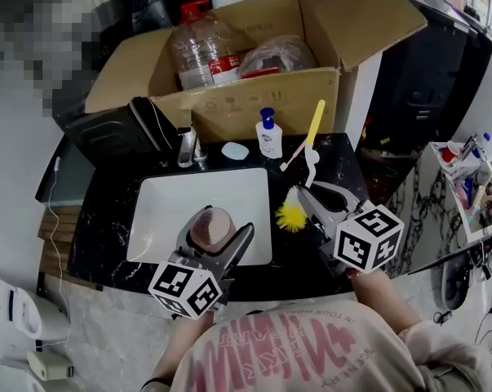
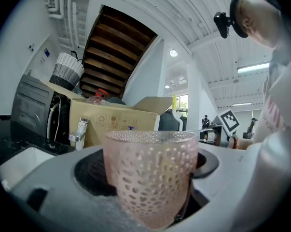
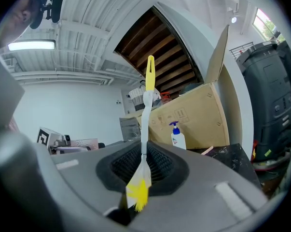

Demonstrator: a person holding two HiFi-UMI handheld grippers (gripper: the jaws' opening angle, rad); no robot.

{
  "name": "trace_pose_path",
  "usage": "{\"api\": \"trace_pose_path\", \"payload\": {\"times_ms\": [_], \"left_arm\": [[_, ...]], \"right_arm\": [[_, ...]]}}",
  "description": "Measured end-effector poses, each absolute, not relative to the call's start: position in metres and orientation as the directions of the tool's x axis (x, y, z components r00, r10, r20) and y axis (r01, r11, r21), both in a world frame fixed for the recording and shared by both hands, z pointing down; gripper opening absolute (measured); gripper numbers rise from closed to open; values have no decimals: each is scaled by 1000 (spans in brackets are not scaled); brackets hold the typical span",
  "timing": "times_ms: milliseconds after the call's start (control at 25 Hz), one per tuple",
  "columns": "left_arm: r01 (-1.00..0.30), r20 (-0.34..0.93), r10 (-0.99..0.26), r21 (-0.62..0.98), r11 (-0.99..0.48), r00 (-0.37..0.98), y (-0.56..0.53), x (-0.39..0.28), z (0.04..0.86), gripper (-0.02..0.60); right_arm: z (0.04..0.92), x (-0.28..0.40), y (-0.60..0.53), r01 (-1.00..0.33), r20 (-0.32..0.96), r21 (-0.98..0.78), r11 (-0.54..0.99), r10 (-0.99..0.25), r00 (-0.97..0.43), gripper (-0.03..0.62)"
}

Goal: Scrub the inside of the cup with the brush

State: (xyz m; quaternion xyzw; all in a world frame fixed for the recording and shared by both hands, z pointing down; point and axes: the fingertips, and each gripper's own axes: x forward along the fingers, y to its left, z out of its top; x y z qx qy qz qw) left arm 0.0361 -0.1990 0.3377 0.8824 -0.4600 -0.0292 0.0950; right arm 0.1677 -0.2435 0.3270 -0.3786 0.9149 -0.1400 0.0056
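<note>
A pink dotted cup [image 1: 211, 226] hangs over the white sink [image 1: 168, 211], with my left gripper [image 1: 215, 235] shut on its sides. In the left gripper view the cup [image 2: 150, 173] stands upright between the jaws, its mouth up. To its right my right gripper [image 1: 321, 201] is shut on a brush [image 1: 309, 158] with a white and yellow handle. The yellow bristles [image 1: 292, 216] point down toward the sink's right rim, a short way from the cup. In the right gripper view the brush [image 3: 145, 124] is clamped near its bristle end [image 3: 137, 193], and the handle rises away.
A faucet [image 1: 188, 146], a blue soap bar [image 1: 235, 150] and a pump bottle [image 1: 268, 134] stand behind the sink on the black counter [image 1: 107, 219]. An open cardboard box [image 1: 254, 96] with a water bottle [image 1: 198, 51] sits behind. A dark appliance [image 1: 115, 133] is at the left.
</note>
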Motion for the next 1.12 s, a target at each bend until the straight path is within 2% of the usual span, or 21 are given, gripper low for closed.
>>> {"api": "trace_pose_path", "payload": {"times_ms": [1120], "left_arm": [[-769,47,-779,203,-605,625,-208,-45,314,403]], "right_arm": [[302,101,-246,-750,98,-272,603,-758,-645,45]]}}
